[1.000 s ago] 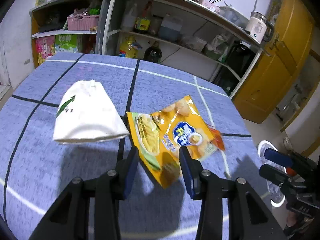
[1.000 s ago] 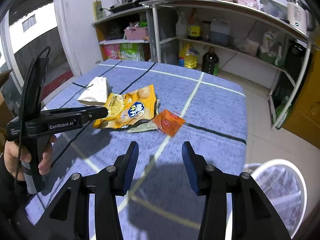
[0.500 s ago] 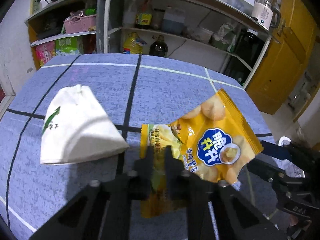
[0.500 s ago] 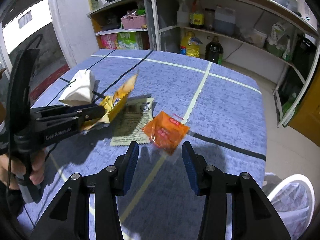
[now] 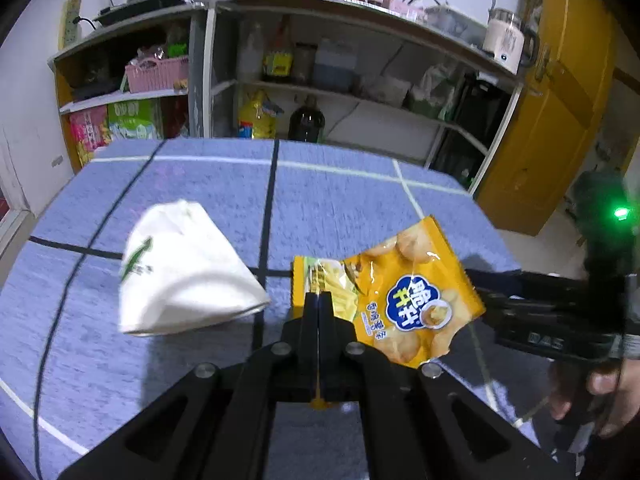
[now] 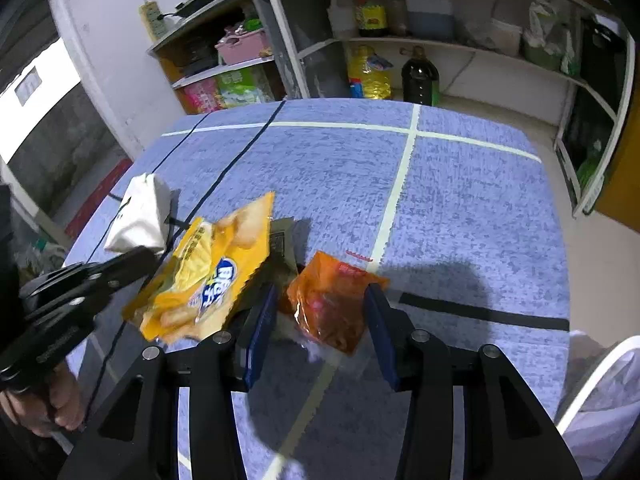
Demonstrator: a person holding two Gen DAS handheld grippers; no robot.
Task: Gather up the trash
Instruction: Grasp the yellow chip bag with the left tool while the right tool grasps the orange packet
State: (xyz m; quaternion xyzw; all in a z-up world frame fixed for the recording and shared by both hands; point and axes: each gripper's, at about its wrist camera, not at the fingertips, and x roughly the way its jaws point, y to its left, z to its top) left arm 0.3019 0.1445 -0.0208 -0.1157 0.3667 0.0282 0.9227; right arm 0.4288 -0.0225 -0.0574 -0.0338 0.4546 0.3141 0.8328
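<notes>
Your left gripper [image 5: 318, 304] clamped on the yellow chip bag [image 5: 404, 300], lifted off the tabletop [image 6: 460, 184], your right gripper [image 6: 320, 320] spread wide around the orange wrapper [image 6: 332, 300], white bag [image 5: 180, 268] beside

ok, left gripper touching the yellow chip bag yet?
Touching. The left wrist view shows the left gripper with jaws closed on the yellow chip bag, its edge pinched between them and lifted off the table.

The crinkled yellow foil snack bag [image 5: 404, 300] bore "脆升升" on a blue badge; the black handheld gripper body [image 5: 548, 320] seemingly showed inverted "DAS".
</notes>
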